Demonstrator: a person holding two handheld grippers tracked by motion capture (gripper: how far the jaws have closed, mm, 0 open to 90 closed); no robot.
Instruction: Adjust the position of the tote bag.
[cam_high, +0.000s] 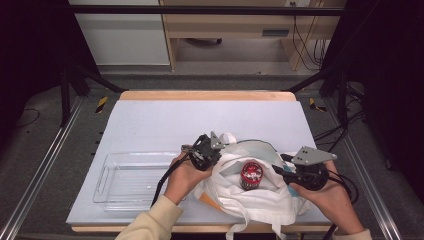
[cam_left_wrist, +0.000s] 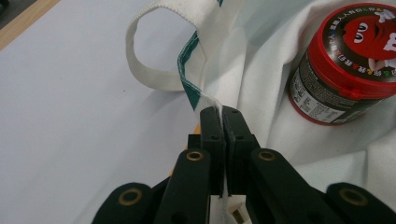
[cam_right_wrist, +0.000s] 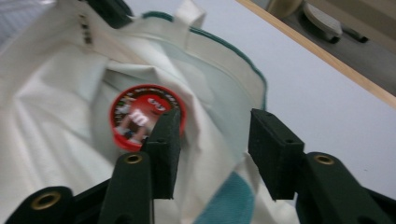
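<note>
A white cloth tote bag (cam_high: 250, 202) with green trim lies open at the table's front right. Inside it stands a canister with a red lid (cam_high: 251, 175), upright. My left gripper (cam_high: 218, 154) is at the bag's left rim; in the left gripper view its jaws (cam_left_wrist: 219, 112) are shut on the green-trimmed edge of the bag (cam_left_wrist: 261, 70), with the canister (cam_left_wrist: 348, 60) to the right. My right gripper (cam_high: 281, 170) hovers at the bag's right rim. In the right gripper view its jaws (cam_right_wrist: 212, 126) stand open above the cloth (cam_right_wrist: 56, 93), nothing pressed between them, the canister (cam_right_wrist: 137, 114) beyond.
A clear plastic tray (cam_high: 107, 172) sits at the front left beside the left hand. The bag's handle loop (cam_left_wrist: 140, 70) lies on the white table (cam_high: 200, 120). A wooden strip (cam_high: 207, 95) runs along the far edge. Dark frame posts stand at both sides.
</note>
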